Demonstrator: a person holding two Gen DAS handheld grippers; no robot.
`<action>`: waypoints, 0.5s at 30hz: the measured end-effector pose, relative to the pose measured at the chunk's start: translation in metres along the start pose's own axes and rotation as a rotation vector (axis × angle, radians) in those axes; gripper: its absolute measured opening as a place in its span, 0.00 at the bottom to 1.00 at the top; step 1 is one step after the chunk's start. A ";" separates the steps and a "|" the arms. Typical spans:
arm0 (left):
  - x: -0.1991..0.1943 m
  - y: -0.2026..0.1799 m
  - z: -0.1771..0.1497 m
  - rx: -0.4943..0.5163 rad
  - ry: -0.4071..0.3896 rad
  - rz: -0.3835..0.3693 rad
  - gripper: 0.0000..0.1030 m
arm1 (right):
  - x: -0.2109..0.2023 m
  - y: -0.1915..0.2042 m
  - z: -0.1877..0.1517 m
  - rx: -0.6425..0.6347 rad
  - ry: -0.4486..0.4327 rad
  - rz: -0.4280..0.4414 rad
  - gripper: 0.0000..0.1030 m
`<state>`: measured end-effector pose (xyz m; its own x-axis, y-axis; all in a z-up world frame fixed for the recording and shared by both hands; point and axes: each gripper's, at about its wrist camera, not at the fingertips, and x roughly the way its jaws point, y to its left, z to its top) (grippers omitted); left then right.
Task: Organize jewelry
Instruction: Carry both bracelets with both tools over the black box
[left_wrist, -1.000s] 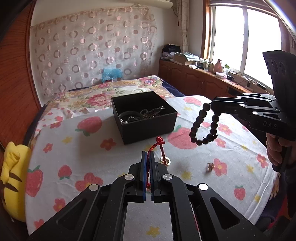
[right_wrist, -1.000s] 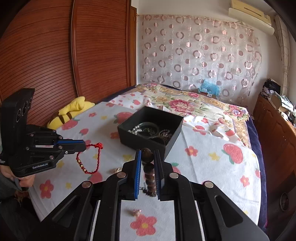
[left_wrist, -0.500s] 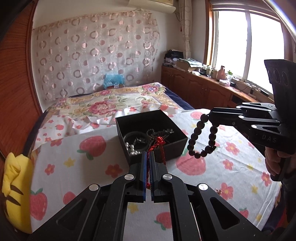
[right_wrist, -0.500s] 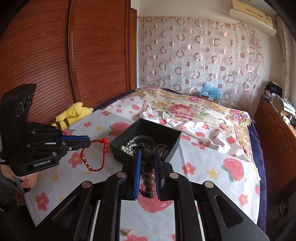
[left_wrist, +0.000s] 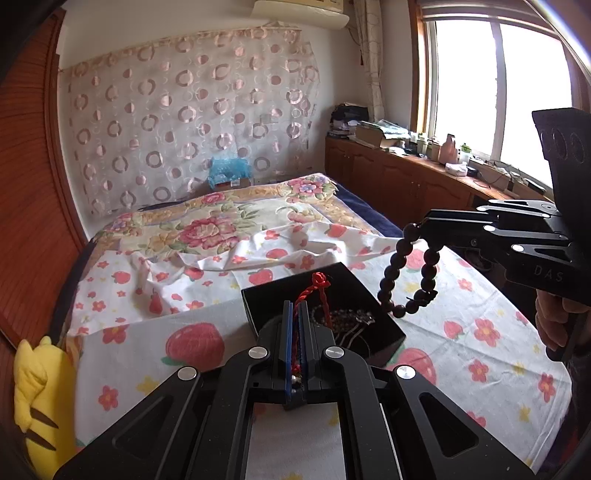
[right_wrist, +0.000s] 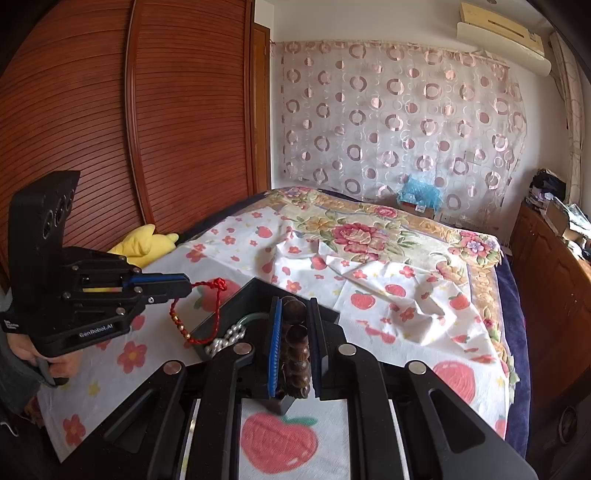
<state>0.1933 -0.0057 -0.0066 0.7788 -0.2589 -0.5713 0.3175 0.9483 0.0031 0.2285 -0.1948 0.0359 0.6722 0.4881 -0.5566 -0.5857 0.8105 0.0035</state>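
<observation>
Pinching red cord bracelet (left_wrist: 320, 291), bead bracelet (left_wrist: 408, 273).

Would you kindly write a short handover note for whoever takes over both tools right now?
Left tool: shut on the red cord bracelet, held above the black jewelry box.
Right tool: shut on the dark wooden bead bracelet, hanging by the box's right edge.
Done: the box already holds a pearl strand and metal chains.
Left: lower both bracelets into the box and release.
</observation>
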 end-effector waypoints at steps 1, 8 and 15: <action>0.002 0.000 0.001 -0.003 0.000 -0.001 0.02 | 0.002 -0.001 0.003 -0.001 -0.003 -0.001 0.15; 0.026 0.008 -0.002 -0.034 0.005 0.003 0.02 | 0.017 -0.004 0.025 -0.007 -0.029 0.023 0.15; 0.036 0.015 -0.009 -0.058 0.016 -0.017 0.02 | 0.053 -0.001 0.025 -0.006 0.018 0.047 0.15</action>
<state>0.2212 0.0013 -0.0343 0.7648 -0.2726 -0.5837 0.2982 0.9530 -0.0543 0.2763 -0.1612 0.0273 0.6353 0.5199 -0.5710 -0.6196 0.7845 0.0249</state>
